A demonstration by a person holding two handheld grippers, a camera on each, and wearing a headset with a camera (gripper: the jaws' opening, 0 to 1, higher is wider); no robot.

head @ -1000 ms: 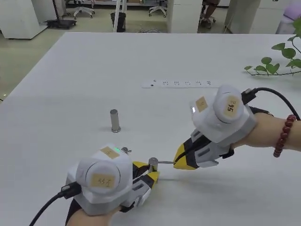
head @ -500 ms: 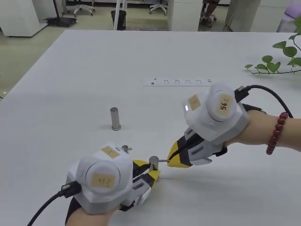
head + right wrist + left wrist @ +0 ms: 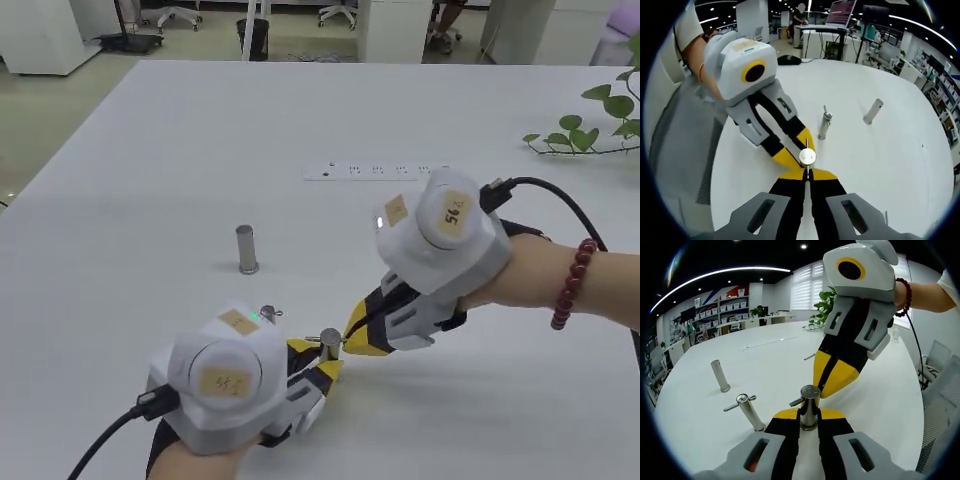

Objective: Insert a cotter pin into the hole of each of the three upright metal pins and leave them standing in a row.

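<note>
My left gripper is shut on the base of an upright metal pin near the table's front edge. From the right, my right gripper is shut on a cotter pin, its tips right against that pin's head. The cotter pin's end pokes out of the pin's far side. Just left stands a second metal pin with a cotter pin through it. A bare third pin stands farther back.
A white power strip lies across the middle of the white table. Plant leaves reach in at the right edge. Cables trail from both grippers. Office chairs and furniture stand beyond the far edge.
My right gripper has moved left up to the held pin, and the stretch of cotter pin seen between them has gone into the pin. The left gripper has stayed put.
</note>
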